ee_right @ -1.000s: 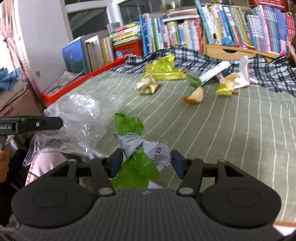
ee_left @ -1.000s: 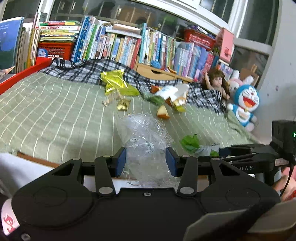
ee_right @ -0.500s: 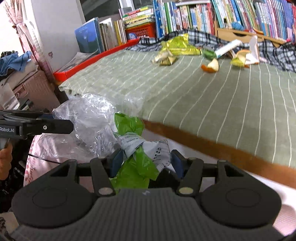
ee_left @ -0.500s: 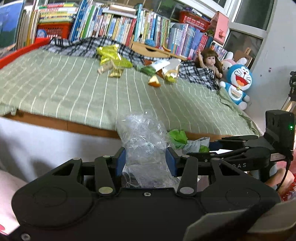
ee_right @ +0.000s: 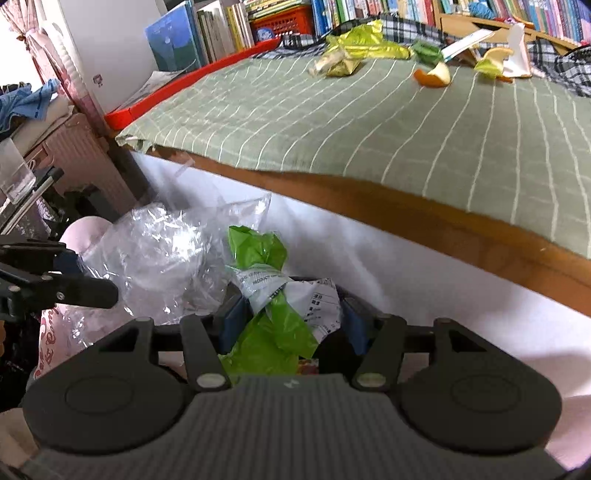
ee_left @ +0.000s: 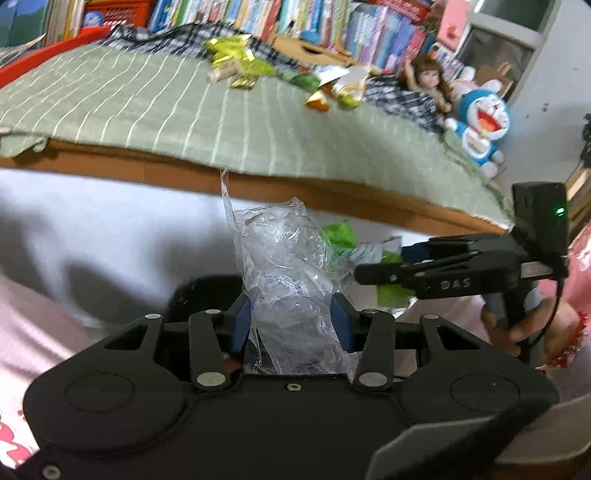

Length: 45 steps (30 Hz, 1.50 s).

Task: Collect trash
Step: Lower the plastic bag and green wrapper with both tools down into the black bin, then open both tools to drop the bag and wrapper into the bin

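My left gripper [ee_left: 291,321] is shut on a crumpled clear plastic wrapper [ee_left: 284,266], held below the bed's edge. In the right wrist view the same clear wrapper [ee_right: 162,251] hangs at the left. My right gripper [ee_right: 291,321] is shut on a green and white wrapper [ee_right: 277,295], also below the bed edge; it shows side-on in the left wrist view as the right gripper [ee_left: 373,273]. A dark opening [ee_left: 207,291], perhaps a bin, lies under both grippers. More trash stays on the bed: yellow-green wrappers [ee_right: 362,40], an orange peel [ee_right: 432,74], a white carton [ee_right: 517,55].
The bed has a green striped cover [ee_right: 369,122] and a wooden side rail [ee_right: 406,214] above a white sheet. Books [ee_left: 295,18] line the far side. A doll [ee_left: 428,81] and a blue plush toy [ee_left: 480,122] sit at the bed's right end. A wicker drawer unit [ee_right: 81,155] stands left.
Both grippers have pulled back off the bed and dropped below its edge, each still holding its wrapper. The bed surface now sits higher in both views.
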Motion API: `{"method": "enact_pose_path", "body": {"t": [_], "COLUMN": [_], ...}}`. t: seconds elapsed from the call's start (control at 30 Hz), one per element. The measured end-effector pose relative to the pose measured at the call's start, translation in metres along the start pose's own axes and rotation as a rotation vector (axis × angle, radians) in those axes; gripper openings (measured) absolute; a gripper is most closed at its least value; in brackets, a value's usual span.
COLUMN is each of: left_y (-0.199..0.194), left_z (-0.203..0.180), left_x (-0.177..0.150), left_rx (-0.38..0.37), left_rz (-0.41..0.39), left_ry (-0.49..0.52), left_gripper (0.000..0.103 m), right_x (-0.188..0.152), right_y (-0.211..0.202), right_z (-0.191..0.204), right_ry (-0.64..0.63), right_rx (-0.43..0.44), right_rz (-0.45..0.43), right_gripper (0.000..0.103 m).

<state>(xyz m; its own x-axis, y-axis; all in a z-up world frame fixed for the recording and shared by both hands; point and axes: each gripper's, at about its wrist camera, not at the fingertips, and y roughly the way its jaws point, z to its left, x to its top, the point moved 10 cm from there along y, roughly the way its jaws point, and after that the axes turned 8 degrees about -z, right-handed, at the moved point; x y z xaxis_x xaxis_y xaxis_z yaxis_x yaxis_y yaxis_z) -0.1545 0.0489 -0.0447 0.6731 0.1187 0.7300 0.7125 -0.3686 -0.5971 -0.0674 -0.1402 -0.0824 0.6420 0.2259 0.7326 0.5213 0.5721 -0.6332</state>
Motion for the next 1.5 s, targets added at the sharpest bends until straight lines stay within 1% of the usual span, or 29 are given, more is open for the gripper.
{"method": "enact_pose_path", "body": {"t": [0.1, 0.17, 0.3, 0.53, 0.63, 0.73, 0.83, 1.03, 1.1, 1.2, 1.33, 1.4, 1.5], "left_y": [0.007, 0.02, 0.056, 0.104, 0.122, 0.14, 0.152, 0.171, 0.17, 0.17, 0.171, 0.173, 0.176], "left_z": [0.008, 0.015, 0.026, 0.036, 0.043, 0.049, 0.057, 0.055, 0.057, 0.056, 0.058, 0.054, 0.051], "left_x": [-0.007, -0.01, -0.02, -0.045, -0.055, -0.061, -0.066, -0.077, -0.08, -0.084, -0.092, -0.095, -0.096], "left_rx": [0.015, 0.036, 0.068, 0.079, 0.112, 0.128, 0.143, 0.157, 0.173, 0.171, 0.181, 0.179, 0.175], "left_rz": [0.016, 0.032, 0.1, 0.212, 0.251, 0.29, 0.318, 0.379, 0.386, 0.404, 0.446, 0.459, 0.458], "left_ry": [-0.011, -0.019, 0.013, 0.025, 0.055, 0.032, 0.009, 0.046, 0.059, 0.059, 0.054, 0.071, 0.103], "left_gripper": [0.043, 0.043, 0.043, 0.043, 0.044, 0.044, 0.044, 0.044, 0.044, 0.044, 0.044, 0.044, 0.045], "right_x": [-0.007, -0.013, -0.028, -0.057, -0.066, -0.076, -0.081, -0.089, -0.091, -0.092, -0.092, -0.086, -0.082], "right_y": [0.006, 0.017, 0.044, 0.078, 0.094, 0.106, 0.113, 0.122, 0.124, 0.126, 0.136, 0.136, 0.136], "right_z": [-0.001, -0.007, -0.015, -0.017, -0.02, -0.023, -0.024, -0.024, -0.025, -0.024, -0.024, -0.026, -0.023], "right_ry": [-0.006, 0.001, -0.022, -0.066, -0.091, -0.08, -0.052, -0.045, -0.046, -0.045, -0.049, -0.063, -0.072], "right_rx": [-0.005, -0.022, -0.057, -0.058, -0.074, -0.063, -0.06, -0.08, -0.084, -0.08, -0.068, -0.07, -0.076], "right_rz": [0.015, 0.042, 0.129, 0.253, 0.304, 0.348, 0.372, 0.395, 0.409, 0.422, 0.454, 0.454, 0.445], "right_gripper": [0.063, 0.063, 0.062, 0.062, 0.063, 0.063, 0.063, 0.065, 0.065, 0.066, 0.066, 0.066, 0.066]}}
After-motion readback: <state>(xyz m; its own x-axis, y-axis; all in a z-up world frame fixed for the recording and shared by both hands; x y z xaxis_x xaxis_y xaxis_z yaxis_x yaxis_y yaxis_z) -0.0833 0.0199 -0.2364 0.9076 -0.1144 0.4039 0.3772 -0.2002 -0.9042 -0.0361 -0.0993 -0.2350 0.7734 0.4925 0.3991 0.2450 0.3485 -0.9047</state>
